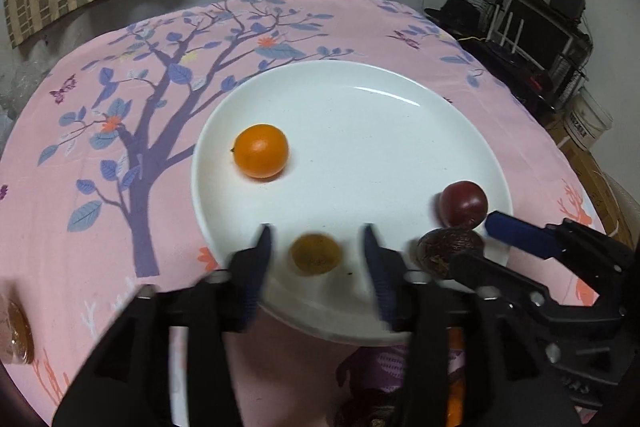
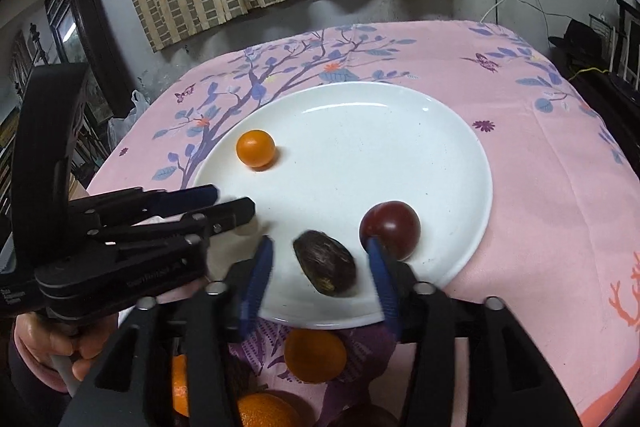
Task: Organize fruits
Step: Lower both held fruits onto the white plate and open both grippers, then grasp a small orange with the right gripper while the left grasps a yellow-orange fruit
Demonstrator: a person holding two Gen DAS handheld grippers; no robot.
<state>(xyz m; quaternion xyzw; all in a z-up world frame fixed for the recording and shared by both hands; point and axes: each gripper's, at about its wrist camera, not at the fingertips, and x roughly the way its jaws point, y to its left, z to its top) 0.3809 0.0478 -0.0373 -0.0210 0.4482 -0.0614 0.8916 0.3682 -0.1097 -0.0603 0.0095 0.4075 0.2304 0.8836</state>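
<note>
While both sets of jaws stand parted with nothing pressed between the pads, a dull orange fruit point(image 1: 316, 254) is seen lying free between those of the left gripper point(image 1: 316, 247), and a dark wrinkled fruit point(image 2: 325, 267) between those of the right gripper point(image 2: 320, 259). Both rest near the front rim of the white plate point(image 2: 400, 115), where a red fruit point(image 2: 390, 229) and a bright orange one point(image 2: 255, 149) are also placed. The task is judged partly done: more oranges point(image 2: 315, 355) remain unplaced on the surface point(image 2: 540, 187) in front of the plate.
</note>
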